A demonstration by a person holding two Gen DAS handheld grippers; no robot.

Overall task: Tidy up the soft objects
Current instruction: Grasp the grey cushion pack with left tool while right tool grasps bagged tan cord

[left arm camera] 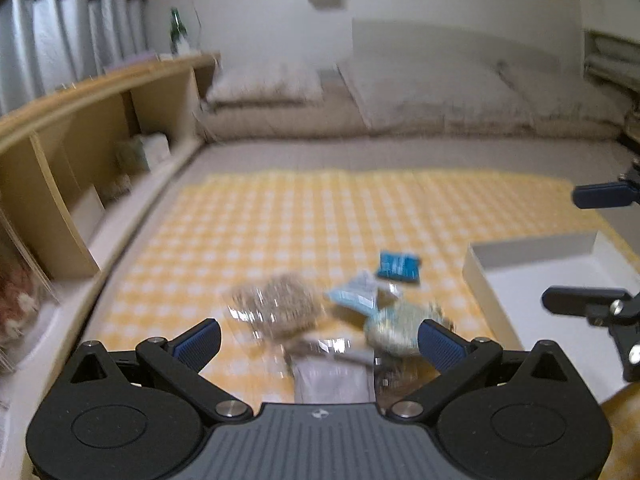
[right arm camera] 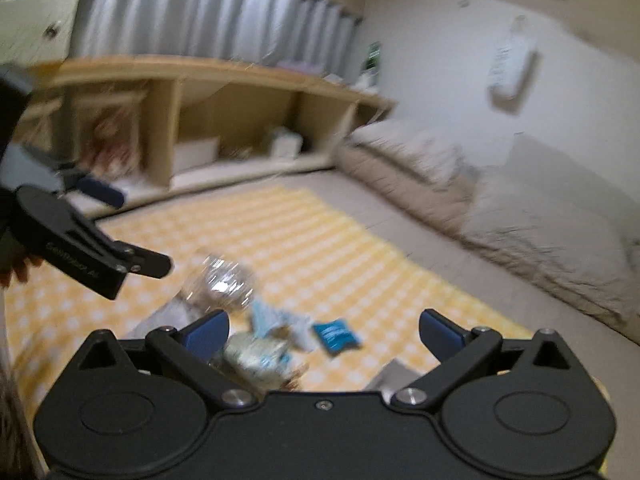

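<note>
**Yellow check cloth, soft packets ahead of both open claws**

Yellow-and-white checked cloth (left arm camera: 280,220) covers the bed, and the soft things lie in one loose cluster on it. In the left wrist view, the left claw (left arm camera: 319,340) has its jaws spread wide and holds nothing. Just ahead of its left finger sits a clear crinkly bag of brown grainy stuff (left arm camera: 276,304); straight ahead, almost between the fingers, lies a flat grey-white plastic pouch (left arm camera: 332,372), its long axis running away from the claw. Near the right finger is a round pale-green and blue packet (left arm camera: 394,326), with a light blue sachet (left arm camera: 354,296) and a dark blue sachet (left arm camera: 399,266) further out. To the right of the cluster stands an open white cardboard box (left arm camera: 480,280), with the right claw (left arm camera: 576,248) over it, also wide open and empty.

The left claw looks nearer the pouch; the blur makes finer detail uncertain.
</note>
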